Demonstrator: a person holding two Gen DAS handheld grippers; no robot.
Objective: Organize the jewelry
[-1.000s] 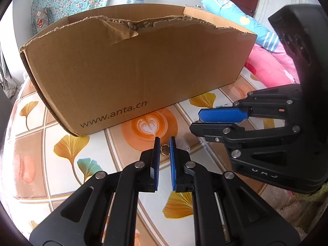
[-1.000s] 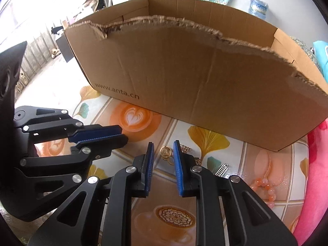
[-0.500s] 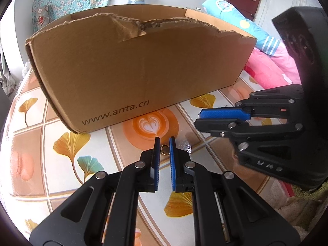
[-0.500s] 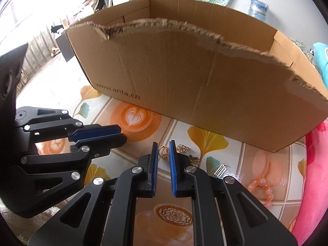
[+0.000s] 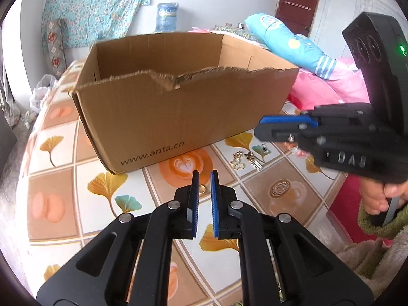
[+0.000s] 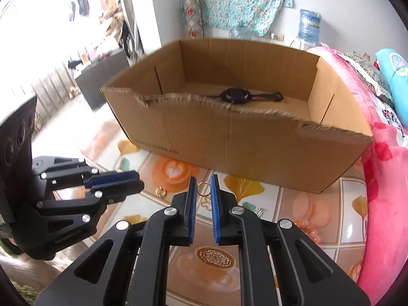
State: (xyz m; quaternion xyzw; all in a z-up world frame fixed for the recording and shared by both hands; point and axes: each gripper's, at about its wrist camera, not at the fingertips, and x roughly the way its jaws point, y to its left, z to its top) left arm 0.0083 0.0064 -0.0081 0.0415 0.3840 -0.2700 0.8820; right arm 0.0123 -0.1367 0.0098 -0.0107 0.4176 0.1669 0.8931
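Note:
My left gripper (image 5: 204, 176) is shut on a small gold ring (image 5: 202, 188), which peeks out between its blue pads above the table. My right gripper (image 6: 203, 181) is shut on a thin gold hoop (image 6: 204, 188), also off the table. Each gripper shows in the other's view, the right gripper (image 5: 258, 126) and the left gripper (image 6: 139, 181), with a gold ring (image 6: 160, 191) just off the left one's tips. Beyond both stands an open cardboard box (image 5: 178, 117) with a torn front rim. A dark bracelet-like piece (image 6: 236, 94) lies inside it.
Loose gold pieces (image 5: 241, 158), silver charms (image 5: 256, 164) and an orange bead bracelet (image 6: 306, 229) lie on the patterned tabletop (image 5: 63, 178) in front of the box. Pink bedding (image 6: 387, 178) borders the table on the right. A hand (image 5: 374, 199) in a green sleeve holds the right gripper.
The right jaws closed on the gold hoop. Both grippers then rose from the table with their rings, and the inside of the box came into view.

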